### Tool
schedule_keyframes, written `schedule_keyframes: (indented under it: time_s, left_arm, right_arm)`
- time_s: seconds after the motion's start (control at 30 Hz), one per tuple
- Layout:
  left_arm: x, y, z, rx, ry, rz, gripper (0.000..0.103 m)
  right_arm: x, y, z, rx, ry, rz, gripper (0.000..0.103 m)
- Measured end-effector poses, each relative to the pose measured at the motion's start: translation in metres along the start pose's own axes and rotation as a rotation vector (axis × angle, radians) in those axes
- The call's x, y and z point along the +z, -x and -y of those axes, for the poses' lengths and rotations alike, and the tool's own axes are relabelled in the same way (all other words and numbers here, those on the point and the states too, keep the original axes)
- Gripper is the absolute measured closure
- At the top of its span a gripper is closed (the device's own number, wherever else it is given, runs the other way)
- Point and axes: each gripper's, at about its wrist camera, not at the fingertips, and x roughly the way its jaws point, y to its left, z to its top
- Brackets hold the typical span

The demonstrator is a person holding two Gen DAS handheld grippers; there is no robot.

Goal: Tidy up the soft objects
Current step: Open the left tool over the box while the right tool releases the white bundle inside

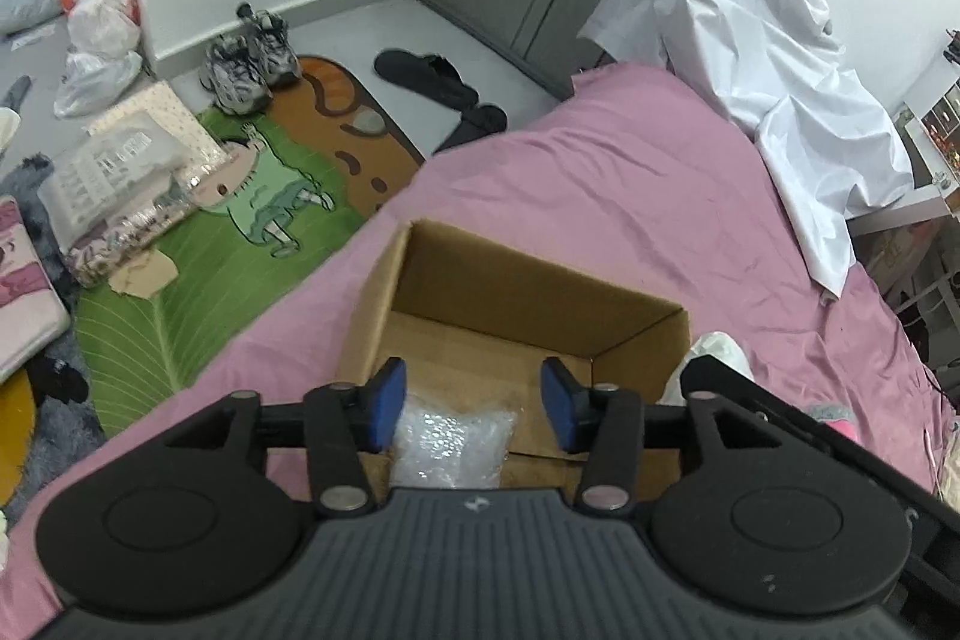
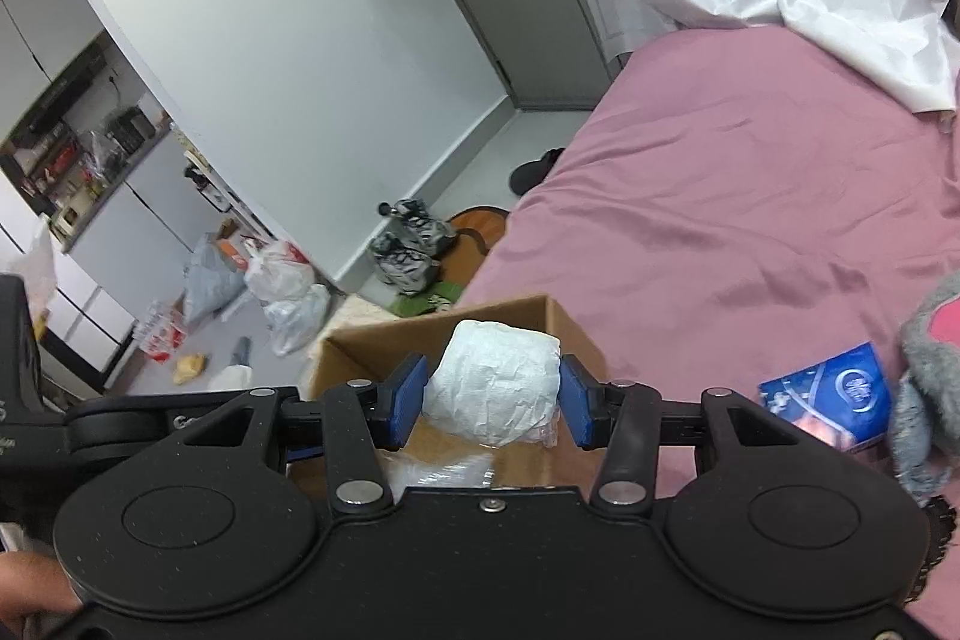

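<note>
Packing is the step in hand. The right gripper (image 2: 492,400) is squeezed onto a soft white bundle (image 2: 495,388) — both blue pads press its sides. The bundle hangs in the air over the cardboard box (image 2: 576,340), near the box's right wall. The box sits on the pink bed (image 2: 720,196).

The left gripper (image 1: 474,403) has its fingers spread apart and holds nothing. It hovers over the same box. Down inside, a clear bubble-wrap bag (image 1: 453,445) lies on the box floor, on the near side.

I think the next move is to lower the bundle into the box and then let the pads go apart. The best spot looks like the bare floor on the far side of the box, past the bubble-wrap bag. The bundle is squashy, so it should drop without bouncing out.

Both grippers are close together over one box — they could bump. The left one may need to move away first. The box walls (image 1: 528,274) stand up straight, so the bundle must go down between them, not onto a rim.

More soft things wait on the bed to the right: a blue packet (image 2: 831,394) and a grey and pink fuzzy toy (image 2: 936,340). The bed past the box has lots of open room.
</note>
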Motion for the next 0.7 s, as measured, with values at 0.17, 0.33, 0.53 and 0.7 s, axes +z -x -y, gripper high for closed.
schedule_keyframes:
  time_s: [0.17,0.33,0.53,0.7]
  left_arm:
    - [0.002,0.016,-0.005,0.029,0.005,0.040,0.031]
    - [0.000,0.026,-0.012,0.039,0.003,0.043,0.024]
    - [-0.005,0.039,-0.020,0.063,0.011,0.036,0.015]
    - [-0.008,0.053,-0.021,0.083,0.014,0.033,0.010]
  right_arm:
    - [0.002,-0.003,-0.008,-0.012,0.028,0.008,0.056]
    - [0.005,-0.008,-0.018,-0.002,0.061,0.031,0.053]
    - [0.005,-0.004,-0.020,-0.025,0.063,0.057,0.019]
    - [0.007,0.014,-0.023,-0.028,0.061,0.084,0.008]
